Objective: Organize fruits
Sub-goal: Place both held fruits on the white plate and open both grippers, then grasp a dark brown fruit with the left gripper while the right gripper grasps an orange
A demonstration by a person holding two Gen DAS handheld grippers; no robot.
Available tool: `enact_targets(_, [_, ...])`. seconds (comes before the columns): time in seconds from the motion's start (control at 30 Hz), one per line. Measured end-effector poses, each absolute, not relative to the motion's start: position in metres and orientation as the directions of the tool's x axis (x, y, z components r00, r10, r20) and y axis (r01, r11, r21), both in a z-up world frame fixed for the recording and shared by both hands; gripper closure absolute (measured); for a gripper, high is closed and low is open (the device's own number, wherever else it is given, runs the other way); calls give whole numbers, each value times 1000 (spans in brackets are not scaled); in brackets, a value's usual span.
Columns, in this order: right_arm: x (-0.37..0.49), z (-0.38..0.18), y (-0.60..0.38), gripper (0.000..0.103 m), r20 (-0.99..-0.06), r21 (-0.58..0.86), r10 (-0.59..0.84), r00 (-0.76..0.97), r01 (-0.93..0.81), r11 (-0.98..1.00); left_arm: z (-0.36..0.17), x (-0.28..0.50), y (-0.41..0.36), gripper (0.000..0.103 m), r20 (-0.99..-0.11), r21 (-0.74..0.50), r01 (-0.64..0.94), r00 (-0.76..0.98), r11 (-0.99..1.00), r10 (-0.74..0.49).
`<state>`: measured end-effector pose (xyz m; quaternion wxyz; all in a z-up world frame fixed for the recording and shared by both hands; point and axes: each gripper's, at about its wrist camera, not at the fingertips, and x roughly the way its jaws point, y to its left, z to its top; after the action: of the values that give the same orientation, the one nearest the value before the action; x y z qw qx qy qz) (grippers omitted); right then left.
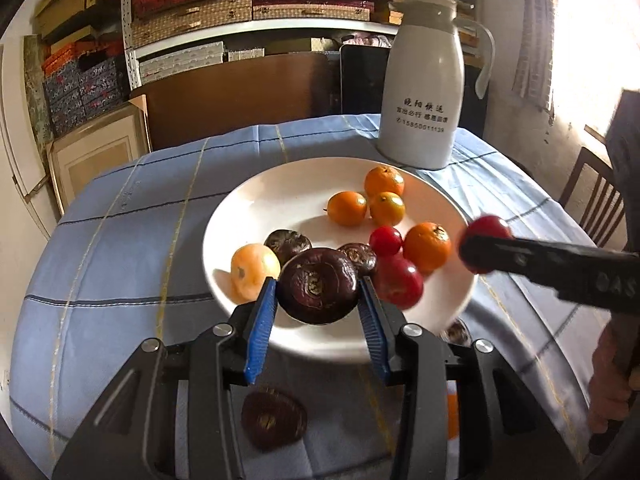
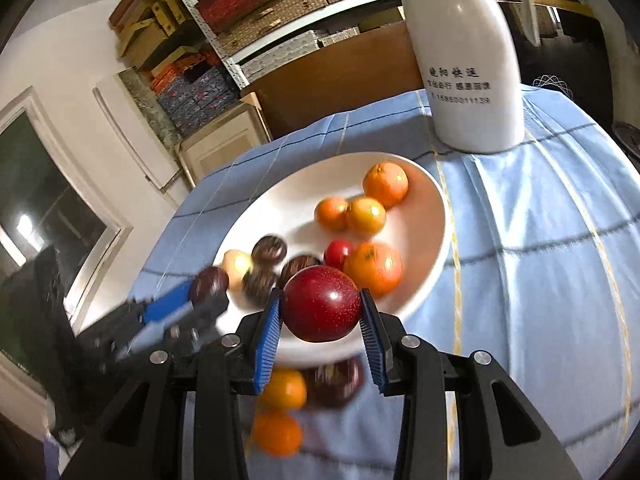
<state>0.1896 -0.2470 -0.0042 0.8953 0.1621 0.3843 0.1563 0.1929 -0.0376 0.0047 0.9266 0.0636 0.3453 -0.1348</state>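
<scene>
A white plate [image 1: 248, 216] is sitting on the counter [image 1: 120, 240], which is wearing a blue checked cloth, and it is carrying the sorted fruit: three oranges [image 1: 384, 181] clustered at its far side, a fourth orange [image 1: 426, 246] at the right, a small red fruit [image 1: 385, 241] beside it, a larger red one [image 1: 398, 282] nearer, two dark brown chestnuts [image 1: 287, 245] around the middle, and a pale peach-coloured fruit [image 1: 255, 272] at the near left rim. The left hand-held gripper [image 1: 318, 298] is pinching a big dark brown chestnut [image 1: 318, 288] between its blue pads, holding it over the near edge of the plate. The right hand-held gripper [image 2: 320, 312] is clamping a glossy red plum [image 2: 321, 304] in the same way, over the plate's near right rim; from the left camera it is showing as a dark bar with the red fruit at its tip. On the cloth nearer than the plate, another chestnut [image 1: 274, 420] is lying loose, and two more oranges [image 2: 282, 390] and a dark fruit [image 2: 336, 380] are showing blurred under the right gripper. A white jug [image 1: 424, 92] is standing upright at the far right of the counter, well apart from the plate.
</scene>
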Motion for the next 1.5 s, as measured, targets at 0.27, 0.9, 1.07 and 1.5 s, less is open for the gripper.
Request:
enact_targets(0.27, [208, -7, -251, 38, -610, 414, 393, 688, -146, 898, -5, 201, -27, 35, -658, 41, 263, 733, 964, -172])
enact_targets(0.9, [131, -19, -268, 38, -609, 389, 376, 698, -150, 909, -24, 148, 8, 17, -694, 63, 178, 715, 982, -85])
enact_targets(1.07, [118, -22, -256, 38, -629, 359, 393, 670, -198, 912, -31, 148, 6, 16, -706, 91, 174, 706, 981, -59])
enact_targets(1.5, [103, -42, -204, 38, -709, 246, 395, 584, -321, 915, -43, 158, 8, 16, -748, 58, 190, 658, 980, -84])
